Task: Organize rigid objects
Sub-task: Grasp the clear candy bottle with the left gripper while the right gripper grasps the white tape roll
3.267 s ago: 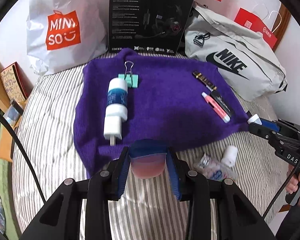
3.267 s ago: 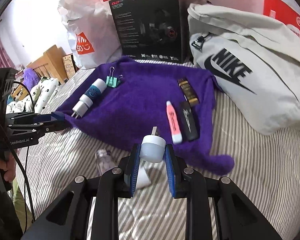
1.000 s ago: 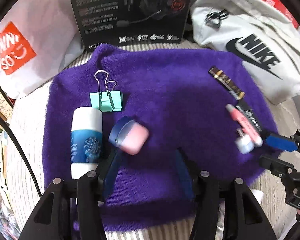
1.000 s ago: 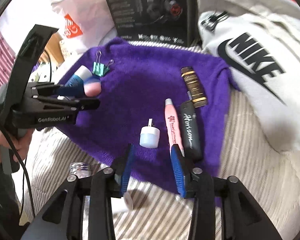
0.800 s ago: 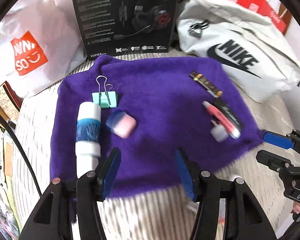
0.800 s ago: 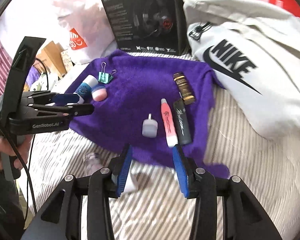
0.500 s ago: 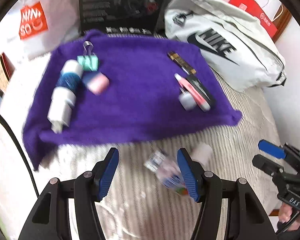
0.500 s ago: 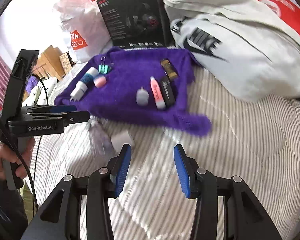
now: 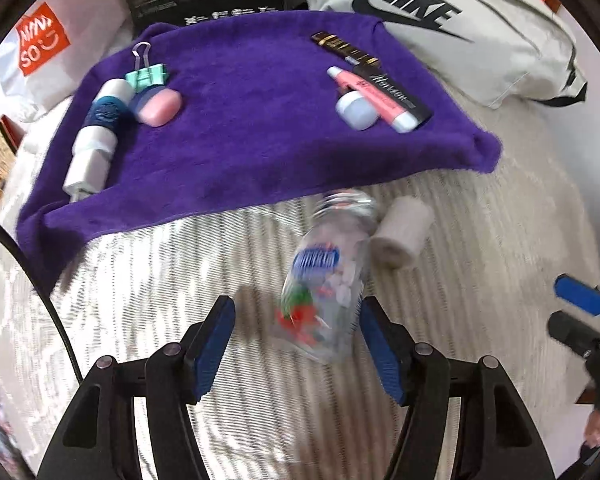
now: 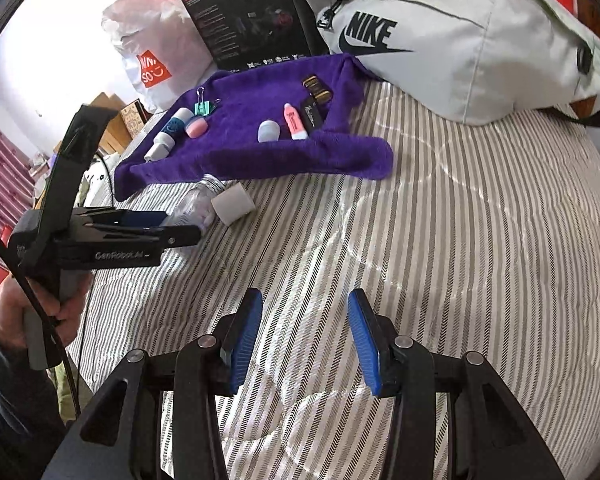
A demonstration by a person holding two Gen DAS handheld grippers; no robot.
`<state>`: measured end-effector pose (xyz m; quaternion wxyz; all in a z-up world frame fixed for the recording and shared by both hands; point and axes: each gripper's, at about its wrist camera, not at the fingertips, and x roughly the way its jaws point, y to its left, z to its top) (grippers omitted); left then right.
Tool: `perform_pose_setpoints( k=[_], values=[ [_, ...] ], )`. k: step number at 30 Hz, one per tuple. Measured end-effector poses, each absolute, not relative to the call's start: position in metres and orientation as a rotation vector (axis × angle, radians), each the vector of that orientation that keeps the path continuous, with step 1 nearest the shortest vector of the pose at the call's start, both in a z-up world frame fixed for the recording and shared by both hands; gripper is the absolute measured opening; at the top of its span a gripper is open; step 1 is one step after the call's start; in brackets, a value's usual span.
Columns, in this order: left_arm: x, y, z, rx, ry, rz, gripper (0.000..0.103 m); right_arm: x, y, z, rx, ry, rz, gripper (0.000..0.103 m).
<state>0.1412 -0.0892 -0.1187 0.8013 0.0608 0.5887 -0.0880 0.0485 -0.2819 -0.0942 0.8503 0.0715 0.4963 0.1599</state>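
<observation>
Clear plastic is what sits between the fingers of your left hand-held gripper [image 9: 296,350]: a small transparent bottle [image 9: 326,280] with a blue label patch and red and green bits showing through its wall, blurred in the left wrist view. It lies on its side on the striped bed [image 10: 460,240], off the purple cloth [image 9: 240,140] and just in front of the cloth's near edge. Its long axis runs roughly from your gripper toward the cloth, leaning a little to the right, with the narrower neck end pointing at the cloth and the base nearest you. Your left gripper's jaws are spread wide on either side of the bottle; the right blue pad [image 9: 378,356] is close to the bottle's base, but you cannot tell whether it touches. A white cylinder [image 9: 400,236] lies on its side just beside the bottle's neck, to its right.

Your right hand-held gripper [image 10: 304,340] is released too, fingers wide apart over bare striped bedding, well apart from the cloth.

On the cloth, toward its left edge, a blue-and-white tube [image 9: 96,132] lies lengthwise with a mint binder clip [image 9: 146,74] at its far end and a pink-and-blue case [image 9: 158,106] just beside it. Toward the right edge, a white cap [image 9: 356,110], a pink tube [image 9: 370,96] and a black tube [image 9: 396,94] lie side by side, with a dark gold-banded tube [image 9: 342,50] beyond them.
</observation>
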Motion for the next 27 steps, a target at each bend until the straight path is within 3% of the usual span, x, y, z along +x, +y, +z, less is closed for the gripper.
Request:
perform_pose_setpoints(
  k=[9, 11, 12, 27],
  values=[
    [0.143, -0.11, -0.123, 0.238, 1.206, -0.23, 0.062, 0.056, -0.274, -0.101, 0.135, 1.07, 0.349, 0.045],
    [0.139, -0.112, -0.122, 0.259, 1.184, -0.267, 0.054, 0.056, -0.274, -0.102, 0.136, 1.075, 0.345, 0.045],
    [0.139, -0.112, -0.121, 0.249, 1.181, -0.3, 0.043, 0.057, -0.273, -0.104, 0.137, 1.08, 0.342, 0.045],
    [0.125, -0.038, -0.091, 0.098, 1.136, -0.287, 0.04, 0.097, -0.221, -0.104, 0.035, 1.062, 0.392, 0.045]
  ],
)
